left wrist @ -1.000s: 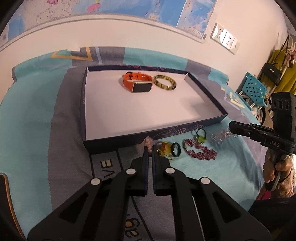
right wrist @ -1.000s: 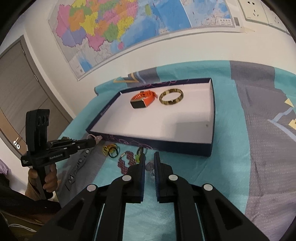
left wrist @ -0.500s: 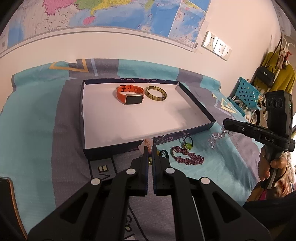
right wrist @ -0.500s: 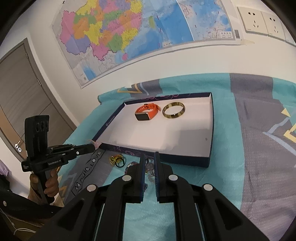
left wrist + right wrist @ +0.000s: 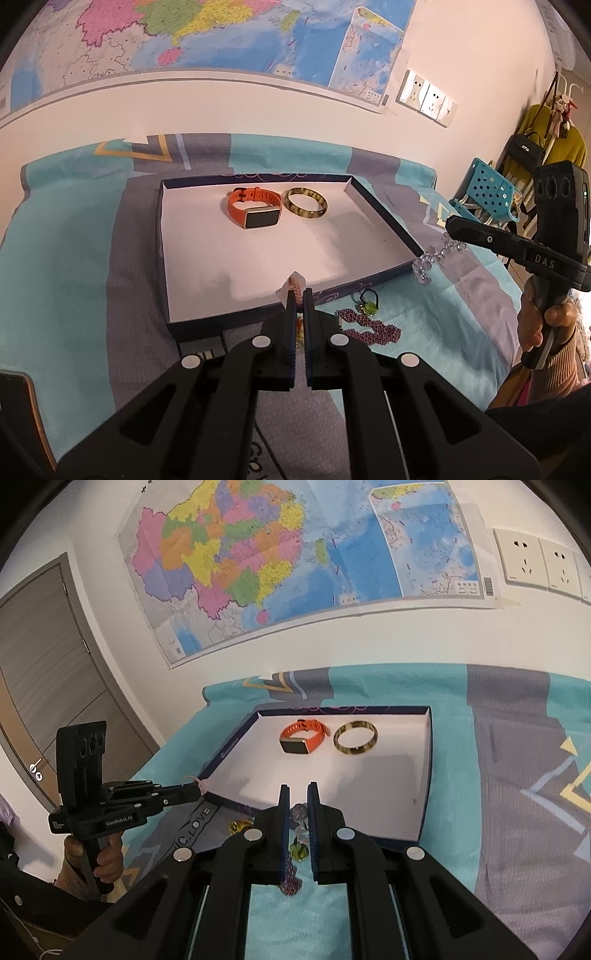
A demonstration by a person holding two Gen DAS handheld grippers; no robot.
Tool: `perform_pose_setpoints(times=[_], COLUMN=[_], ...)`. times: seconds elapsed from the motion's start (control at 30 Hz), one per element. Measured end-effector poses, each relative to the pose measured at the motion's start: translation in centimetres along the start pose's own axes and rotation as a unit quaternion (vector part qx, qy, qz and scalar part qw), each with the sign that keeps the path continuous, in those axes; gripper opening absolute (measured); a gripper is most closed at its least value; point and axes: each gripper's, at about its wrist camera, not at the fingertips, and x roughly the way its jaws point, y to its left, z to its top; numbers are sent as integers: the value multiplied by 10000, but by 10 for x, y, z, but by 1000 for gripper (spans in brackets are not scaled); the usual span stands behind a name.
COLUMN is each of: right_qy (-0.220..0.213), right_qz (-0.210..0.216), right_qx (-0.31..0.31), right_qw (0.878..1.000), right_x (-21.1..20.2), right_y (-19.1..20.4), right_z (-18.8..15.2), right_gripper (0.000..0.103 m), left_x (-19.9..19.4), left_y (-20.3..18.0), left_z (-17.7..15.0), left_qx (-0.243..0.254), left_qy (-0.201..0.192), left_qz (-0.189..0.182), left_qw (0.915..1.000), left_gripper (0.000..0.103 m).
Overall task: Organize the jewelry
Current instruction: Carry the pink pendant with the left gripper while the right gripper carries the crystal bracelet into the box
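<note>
A shallow dark-blue box [image 5: 192,325] with a white floor holds an orange watch [image 5: 255,211] and a gold-green bangle [image 5: 306,202]; both also show in the right wrist view, the watch [image 5: 303,736] and the bangle [image 5: 355,737]. My left gripper [image 5: 300,291] is shut on a small pink bagged piece [image 5: 294,281], held above the box's near wall. My right gripper [image 5: 298,788] is shut on a clear crystal bead bracelet [image 5: 300,812], which hangs lifted beside the box's right corner [image 5: 434,254].
On the bedspread in front of the box lie a purple beaded bracelet [image 5: 369,325], a green-stone hair tie [image 5: 367,301] and a gold piece [image 5: 238,826]. A blue perforated chair [image 5: 487,192] stands at the right. A door [image 5: 44,686] is at the left.
Both grippers have risen and drawn back. The right gripper has lifted the crystal bracelet off the bedspread. The left gripper has carried the pink piece up over the box's near wall.
</note>
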Motion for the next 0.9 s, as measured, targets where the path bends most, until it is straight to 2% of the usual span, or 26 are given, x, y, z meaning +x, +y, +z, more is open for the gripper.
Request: perform_pose_setpoints(times=[0.9], right_qy=[-7], right_qz=[6], right_qx=[-140], right_qw=[9999], right_x=[34], right_y=[-1], right_z=[35], right_gripper=[8], left_x=[17], left_y=[-1], left_z=[23], left_qx=[73], left_qy=[5], left_qz=[82], left_qw=[9999], left_gripper=[4])
